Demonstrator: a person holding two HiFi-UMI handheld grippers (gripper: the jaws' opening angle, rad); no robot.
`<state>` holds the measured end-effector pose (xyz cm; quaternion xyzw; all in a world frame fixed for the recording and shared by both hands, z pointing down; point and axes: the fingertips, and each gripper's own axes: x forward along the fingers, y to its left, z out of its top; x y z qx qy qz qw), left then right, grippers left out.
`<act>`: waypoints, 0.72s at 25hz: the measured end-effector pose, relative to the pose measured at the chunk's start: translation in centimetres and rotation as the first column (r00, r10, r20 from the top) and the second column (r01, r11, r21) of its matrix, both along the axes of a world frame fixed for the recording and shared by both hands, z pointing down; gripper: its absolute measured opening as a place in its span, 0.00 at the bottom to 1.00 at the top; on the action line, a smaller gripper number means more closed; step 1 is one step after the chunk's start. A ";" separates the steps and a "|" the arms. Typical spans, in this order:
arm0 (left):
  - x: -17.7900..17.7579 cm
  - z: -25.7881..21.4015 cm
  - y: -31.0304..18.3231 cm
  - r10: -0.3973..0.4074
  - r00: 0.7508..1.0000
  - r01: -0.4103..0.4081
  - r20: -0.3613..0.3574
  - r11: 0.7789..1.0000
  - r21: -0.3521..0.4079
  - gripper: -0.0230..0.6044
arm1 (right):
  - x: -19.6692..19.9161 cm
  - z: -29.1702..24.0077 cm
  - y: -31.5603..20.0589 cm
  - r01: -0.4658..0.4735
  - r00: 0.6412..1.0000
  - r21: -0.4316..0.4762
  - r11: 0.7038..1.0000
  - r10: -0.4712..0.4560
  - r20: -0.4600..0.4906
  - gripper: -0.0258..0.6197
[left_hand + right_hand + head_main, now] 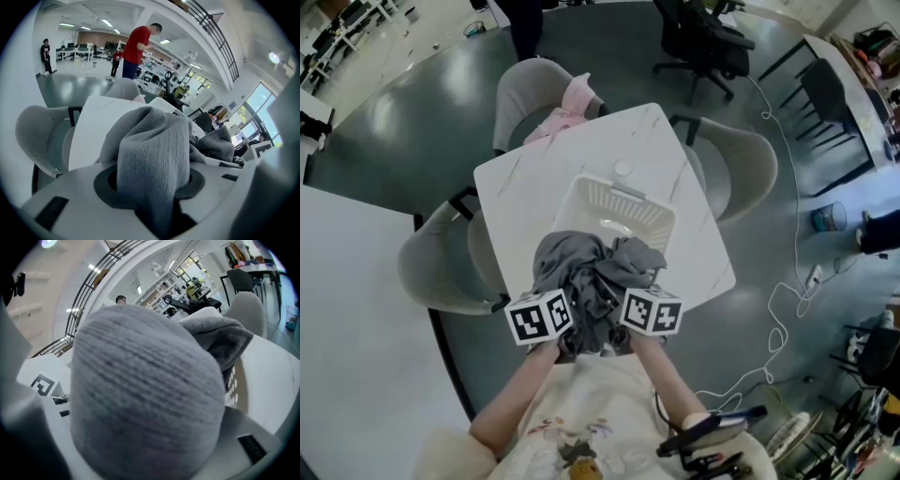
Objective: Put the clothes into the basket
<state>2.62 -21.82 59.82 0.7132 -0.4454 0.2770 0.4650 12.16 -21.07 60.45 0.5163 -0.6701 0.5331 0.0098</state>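
Note:
A grey knit garment hangs bunched between my two grippers over the near rim of the white perforated basket, part of it draping inside. The left gripper is shut on the garment's left side, and its own view shows the grey fabric welling up out of the jaws. On the right side the right gripper is shut too. There the cloth fills most of the view and hides the jaws, with the basket wall just beyond.
The basket stands on a white marble-look table ringed by grey chairs. A pink cloth lies on the far chair. Cables trail over the floor at the right. People stand far off in the room.

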 end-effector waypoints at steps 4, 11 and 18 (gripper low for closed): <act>0.6 0.8 -0.6 0.001 1.000 -0.001 0.020 1.000 -0.007 0.33 | 0.9 0.9 -0.3 -0.038 0.998 -0.035 0.999 0.037 -0.048 0.42; 1.4 2.8 -1.5 0.006 1.000 -0.005 0.008 0.999 -0.050 0.33 | 2.0 2.2 -0.8 -0.076 0.987 -0.093 0.993 0.061 -0.151 0.42; 1.6 6.6 -1.9 -0.040 0.999 0.040 0.010 0.995 -0.089 0.33 | 1.9 2.9 -2.2 -0.021 0.978 -0.114 0.993 -0.003 -0.207 0.47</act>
